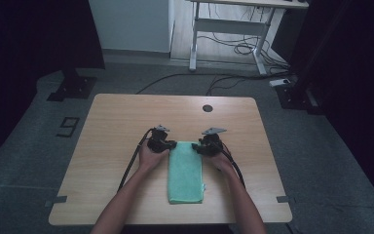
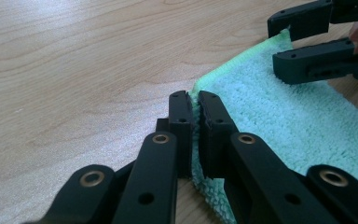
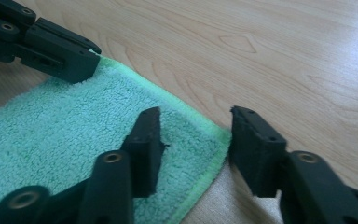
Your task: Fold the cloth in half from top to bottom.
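Observation:
A folded green towel [image 1: 185,172] lies lengthwise on the wooden table [image 1: 126,117], near its front edge. My left gripper [image 1: 169,145] sits at the towel's far left corner. In the left gripper view it [image 2: 193,96] is shut on that corner of the towel [image 2: 279,107], with the green edge pinched between the jaws. My right gripper [image 1: 200,146] is at the far right corner. In the right gripper view it [image 3: 196,114] stands open astride that corner of the towel [image 3: 74,126], one jaw over the cloth and the other over bare wood.
A round cable hole [image 1: 207,108] sits near the table's far edge. Bare wood surrounds the towel on all sides. Beyond the table stand a white desk frame [image 1: 229,29] with cables on the floor and dark stands at both sides.

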A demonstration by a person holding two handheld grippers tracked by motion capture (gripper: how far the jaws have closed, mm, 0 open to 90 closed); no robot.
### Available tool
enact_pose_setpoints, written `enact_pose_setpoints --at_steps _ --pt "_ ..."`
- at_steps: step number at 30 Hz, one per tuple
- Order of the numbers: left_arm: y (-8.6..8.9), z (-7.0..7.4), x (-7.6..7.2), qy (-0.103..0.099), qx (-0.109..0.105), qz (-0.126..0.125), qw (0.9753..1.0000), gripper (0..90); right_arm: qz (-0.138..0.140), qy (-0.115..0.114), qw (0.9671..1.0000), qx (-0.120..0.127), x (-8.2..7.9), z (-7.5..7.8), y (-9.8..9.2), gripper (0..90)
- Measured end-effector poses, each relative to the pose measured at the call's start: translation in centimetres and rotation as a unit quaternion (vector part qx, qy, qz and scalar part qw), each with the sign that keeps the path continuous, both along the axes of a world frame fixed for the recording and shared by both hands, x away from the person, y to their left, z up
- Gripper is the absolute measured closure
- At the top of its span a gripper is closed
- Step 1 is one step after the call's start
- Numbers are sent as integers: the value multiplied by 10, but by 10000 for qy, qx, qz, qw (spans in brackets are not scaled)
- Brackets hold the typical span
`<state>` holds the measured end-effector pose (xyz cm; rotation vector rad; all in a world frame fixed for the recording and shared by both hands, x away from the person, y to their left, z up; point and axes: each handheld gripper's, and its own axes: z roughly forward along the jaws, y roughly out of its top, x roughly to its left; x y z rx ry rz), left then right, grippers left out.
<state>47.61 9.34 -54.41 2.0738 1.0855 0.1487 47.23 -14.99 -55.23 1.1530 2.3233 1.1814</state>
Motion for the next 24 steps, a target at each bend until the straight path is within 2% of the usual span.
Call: enact_pose_setpoints --at_steps 5,9,15,17,24 --pt "0 0 -1 -23 2 6 10000 847 135 -55 9999 -58 0 0 1 720" --pt "0 1 -2 -69 46 -8 10000 850 205 104 9997 114 1 0 -1 804" --pt "1 12 -4 -188 -23 -52 9998 853 165 250 9988 400 3 0 -7 834" --pt "0 14 -5 -223 -2 -71 9997 854 161 248 9987 425 2 2 -8 837" --pt "3 25 -7 -353 -104 -81 9993 854 146 70 9976 675 -1 14 -12 838"
